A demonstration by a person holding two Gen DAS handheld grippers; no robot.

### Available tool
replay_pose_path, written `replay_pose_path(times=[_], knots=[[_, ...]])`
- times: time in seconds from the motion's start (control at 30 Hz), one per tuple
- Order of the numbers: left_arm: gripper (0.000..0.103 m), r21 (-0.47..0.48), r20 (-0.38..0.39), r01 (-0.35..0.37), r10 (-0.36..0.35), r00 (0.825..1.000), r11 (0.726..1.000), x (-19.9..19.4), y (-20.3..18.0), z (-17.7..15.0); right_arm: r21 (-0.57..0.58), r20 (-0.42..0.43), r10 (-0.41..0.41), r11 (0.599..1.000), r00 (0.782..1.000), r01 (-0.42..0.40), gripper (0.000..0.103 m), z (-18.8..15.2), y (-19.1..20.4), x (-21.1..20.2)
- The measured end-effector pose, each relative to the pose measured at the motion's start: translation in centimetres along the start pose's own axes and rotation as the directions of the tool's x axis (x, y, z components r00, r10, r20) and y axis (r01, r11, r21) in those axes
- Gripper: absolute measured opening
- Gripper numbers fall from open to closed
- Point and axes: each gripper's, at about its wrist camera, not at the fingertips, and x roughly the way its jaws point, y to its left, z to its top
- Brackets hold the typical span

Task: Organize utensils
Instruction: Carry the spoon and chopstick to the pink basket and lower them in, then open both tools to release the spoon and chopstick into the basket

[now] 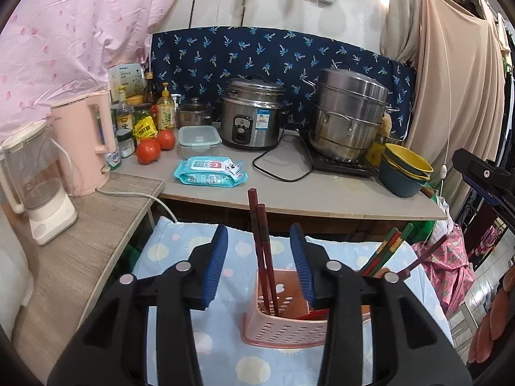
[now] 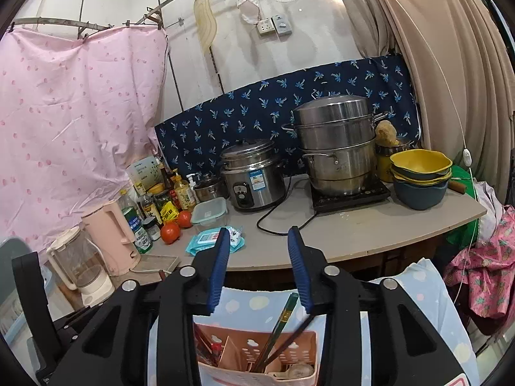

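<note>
A pink slotted utensil holder [image 1: 286,325] stands on a pale blue patterned cloth [image 1: 180,257]. Two dark red chopsticks [image 1: 262,244] stand upright in its left compartment. More red and green chopsticks [image 1: 386,251] lean out of its right side. My left gripper [image 1: 260,257] is open, its jaws either side of the red chopsticks, above the holder, holding nothing. In the right wrist view the holder [image 2: 257,353] sits below my open right gripper [image 2: 259,263], with green and dark chopsticks [image 2: 280,325] leaning in it. The right gripper is empty.
A grey counter [image 1: 322,193] behind holds a rice cooker [image 1: 251,115], steamer pot [image 1: 347,115], stacked bowls [image 1: 405,170], wipes pack [image 1: 210,172], tomatoes [image 1: 148,151], bottles, a pink kettle [image 1: 85,141] and a blender jug [image 1: 35,180]. Clothes hang at the right.
</note>
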Motion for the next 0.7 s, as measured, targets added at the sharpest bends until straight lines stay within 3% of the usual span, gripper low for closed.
replay_pose_path(times=[0.33, 0.7], knots=[[0.041, 0.015, -0.003, -0.004, 0.004, 1.000, 1.000, -2.6, -0.2, -1.1, -0.015, -0.036, 0.009, 1.000, 0.999, -0.010, 0.045, -1.7, 0.3, -2.6], [0.041, 0.040, -0.054, -0.016, 0.018, 0.998, 0.999, -5.9, -1.1, -5.1, -0.085, -0.149, -0.024, 0.996, 0.989, 0.012, 0.046, -8.1, 1.3, -6.3]])
